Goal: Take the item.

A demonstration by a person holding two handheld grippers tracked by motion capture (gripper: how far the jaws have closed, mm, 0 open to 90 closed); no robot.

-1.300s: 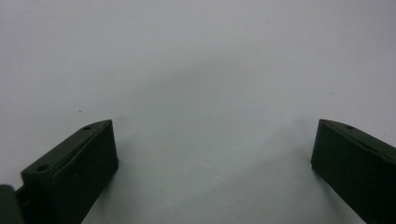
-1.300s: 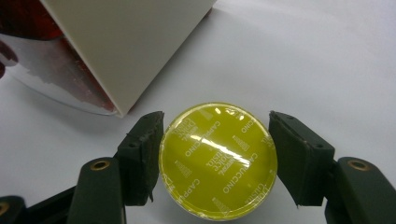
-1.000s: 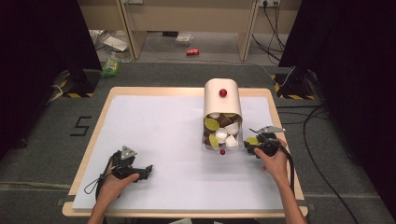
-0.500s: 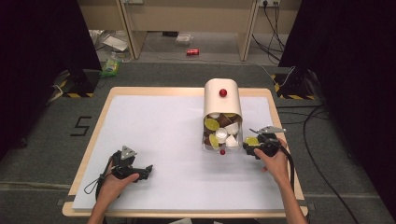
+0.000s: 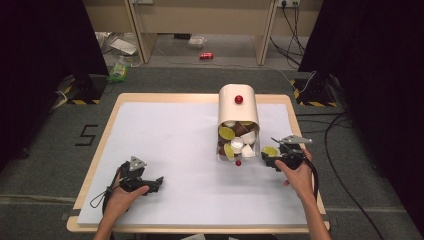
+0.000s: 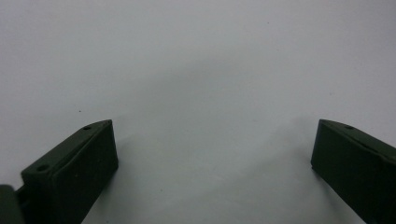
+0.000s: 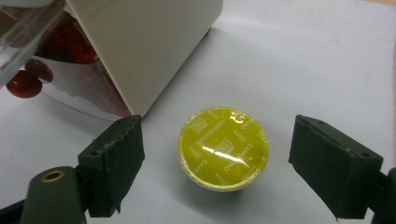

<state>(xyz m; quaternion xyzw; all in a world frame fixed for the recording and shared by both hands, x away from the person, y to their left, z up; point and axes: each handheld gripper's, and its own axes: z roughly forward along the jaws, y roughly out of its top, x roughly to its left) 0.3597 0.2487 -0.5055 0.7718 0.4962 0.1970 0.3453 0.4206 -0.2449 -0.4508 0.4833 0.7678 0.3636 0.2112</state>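
A yellow foil-topped coffee capsule (image 7: 223, 148) stands on the white sheet between the jaws of my right gripper (image 7: 215, 163). The jaws are open and clear of it on both sides. From above, the capsule (image 5: 270, 151) lies just right of a cream capsule dispenser (image 5: 238, 107), with the right gripper (image 5: 272, 156) around it. The dispenser's clear front bin (image 5: 235, 142) holds several yellow, brown and white capsules. My left gripper (image 5: 156, 184) rests open near the table's front left. Its jaws (image 6: 210, 158) stand wide apart over bare white sheet.
The dispenser's cream wall (image 7: 144, 42) stands close to my right gripper's left jaw. A small red knob (image 5: 238, 162) lies on the sheet in front of the bin, and another red knob (image 5: 239, 99) sits on the dispenser's top. The wooden table edge (image 5: 295, 130) runs right of the capsule.
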